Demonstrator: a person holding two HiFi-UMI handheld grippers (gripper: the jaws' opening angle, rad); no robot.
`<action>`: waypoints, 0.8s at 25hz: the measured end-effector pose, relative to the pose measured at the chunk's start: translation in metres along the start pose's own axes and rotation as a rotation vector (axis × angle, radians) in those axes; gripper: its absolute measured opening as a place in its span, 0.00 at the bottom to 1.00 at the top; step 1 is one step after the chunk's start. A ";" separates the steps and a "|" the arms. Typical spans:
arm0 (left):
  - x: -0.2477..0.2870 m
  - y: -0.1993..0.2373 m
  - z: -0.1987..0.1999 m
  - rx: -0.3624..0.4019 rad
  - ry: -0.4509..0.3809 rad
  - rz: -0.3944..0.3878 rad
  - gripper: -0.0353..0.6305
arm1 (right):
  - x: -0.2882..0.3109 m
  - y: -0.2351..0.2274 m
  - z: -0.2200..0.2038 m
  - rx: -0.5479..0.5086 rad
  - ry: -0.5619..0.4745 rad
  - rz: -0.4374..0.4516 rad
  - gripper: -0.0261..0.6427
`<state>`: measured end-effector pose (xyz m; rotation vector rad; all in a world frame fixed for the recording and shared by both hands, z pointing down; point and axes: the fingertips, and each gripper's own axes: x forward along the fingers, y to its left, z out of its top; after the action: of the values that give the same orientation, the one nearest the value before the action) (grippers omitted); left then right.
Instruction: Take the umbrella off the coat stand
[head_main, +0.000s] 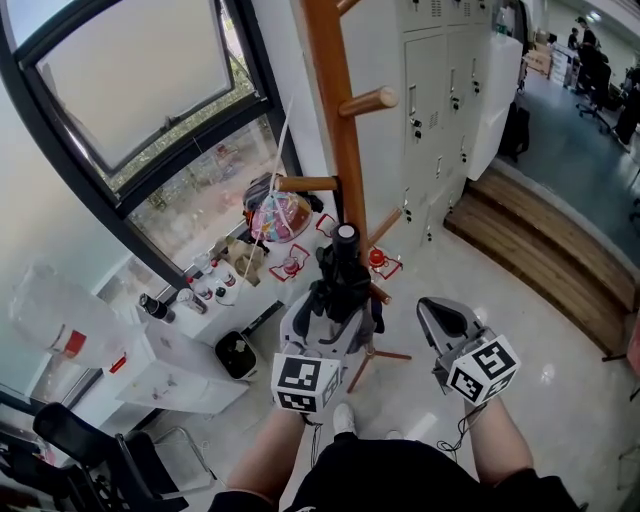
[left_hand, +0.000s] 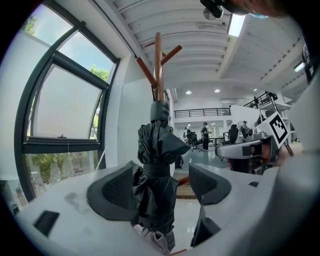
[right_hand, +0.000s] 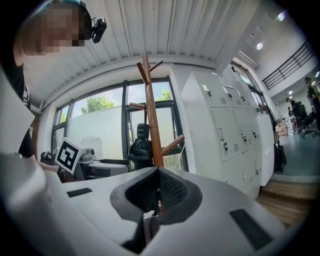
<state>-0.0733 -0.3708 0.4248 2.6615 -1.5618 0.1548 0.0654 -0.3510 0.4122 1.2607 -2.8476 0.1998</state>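
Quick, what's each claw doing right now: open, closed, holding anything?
Left claw: open, with the black umbrella standing between its jaws, not clamped.
Right claw: closed, holding nothing.

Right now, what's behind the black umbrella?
The brown coat stand stands right behind the umbrella; its pole and pegs poke out above. The lower part of the pole is hidden by the umbrella's black folds.

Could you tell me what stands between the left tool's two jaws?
The folded black fabric umbrella stands there, not yet clamped, as the left gripper view shows.
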 end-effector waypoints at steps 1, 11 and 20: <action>0.003 0.001 0.000 0.002 0.002 -0.008 0.54 | 0.001 -0.002 0.000 0.002 0.000 -0.007 0.12; 0.035 0.007 -0.001 0.007 0.010 -0.075 0.54 | 0.005 -0.022 0.000 0.014 -0.006 -0.087 0.12; 0.058 0.009 0.000 0.019 0.020 -0.127 0.54 | 0.006 -0.036 0.004 0.023 -0.025 -0.151 0.12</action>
<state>-0.0535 -0.4255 0.4308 2.7544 -1.3871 0.1902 0.0880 -0.3796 0.4129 1.4851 -2.7619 0.2151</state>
